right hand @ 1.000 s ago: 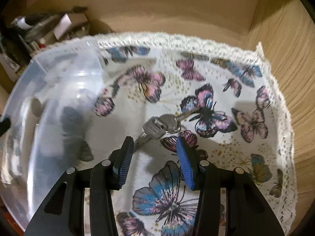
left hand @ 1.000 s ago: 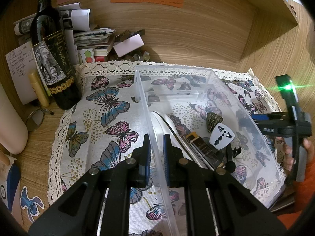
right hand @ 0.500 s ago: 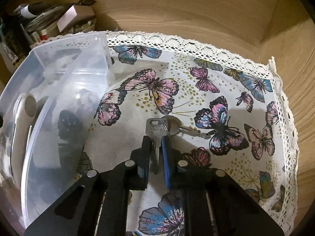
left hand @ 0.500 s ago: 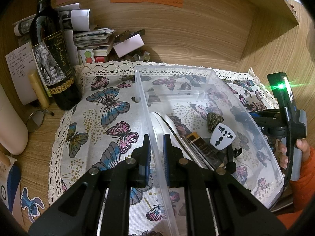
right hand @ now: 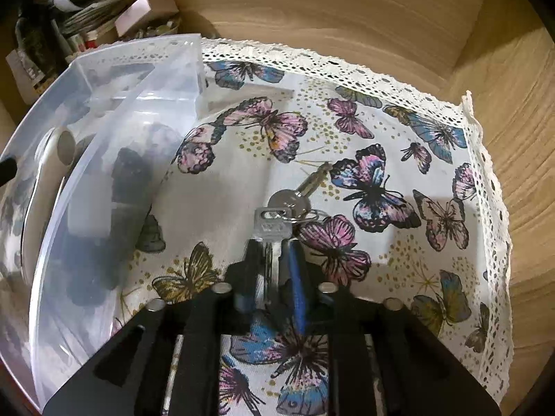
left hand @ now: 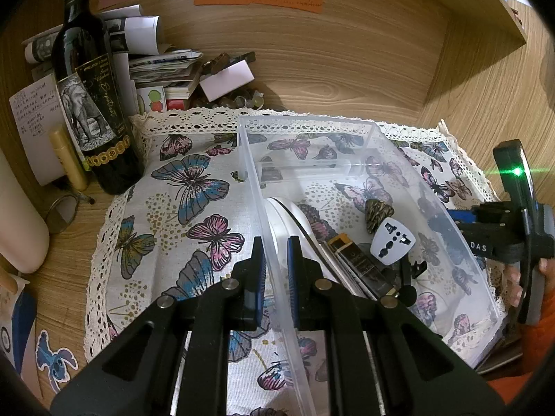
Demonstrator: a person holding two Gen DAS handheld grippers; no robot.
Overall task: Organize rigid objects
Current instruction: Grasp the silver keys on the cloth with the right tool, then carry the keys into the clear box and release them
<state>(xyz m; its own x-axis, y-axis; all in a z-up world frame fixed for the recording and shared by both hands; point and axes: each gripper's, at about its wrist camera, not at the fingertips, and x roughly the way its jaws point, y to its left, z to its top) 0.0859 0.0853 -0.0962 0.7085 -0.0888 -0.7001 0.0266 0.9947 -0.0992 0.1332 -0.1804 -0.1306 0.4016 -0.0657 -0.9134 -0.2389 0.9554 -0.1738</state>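
My left gripper (left hand: 274, 248) is shut on the left side wall of the clear plastic bin (left hand: 305, 122), which stands on the butterfly cloth (left hand: 194, 187). In the bin lie a white round case (left hand: 282, 213), a white travel adapter (left hand: 392, 241), a black-and-gold bar (left hand: 357, 260) and a small brown cone (left hand: 378, 209). To the right of the bin, my right gripper (right hand: 274, 258) has the blade of a silver key (right hand: 272, 227) between its pads. Its jaws are opening slightly, but they still pinch the blade. A second key (right hand: 295, 198) hangs from the same ring, resting on the cloth.
A dark wine bottle (left hand: 90, 86) stands at the cloth's left rear corner. Stacked papers and small boxes (left hand: 166, 69) lie behind it, against the wooden back wall. The cloth's lace edge (right hand: 485, 180) ends near the wooden side wall. A person's hand (left hand: 544, 270) holds the right tool.
The right gripper's jaws were open over the keys a second ago. They closed on one key's blade, and the key bunch has swung round in the view. The left gripper has not moved.
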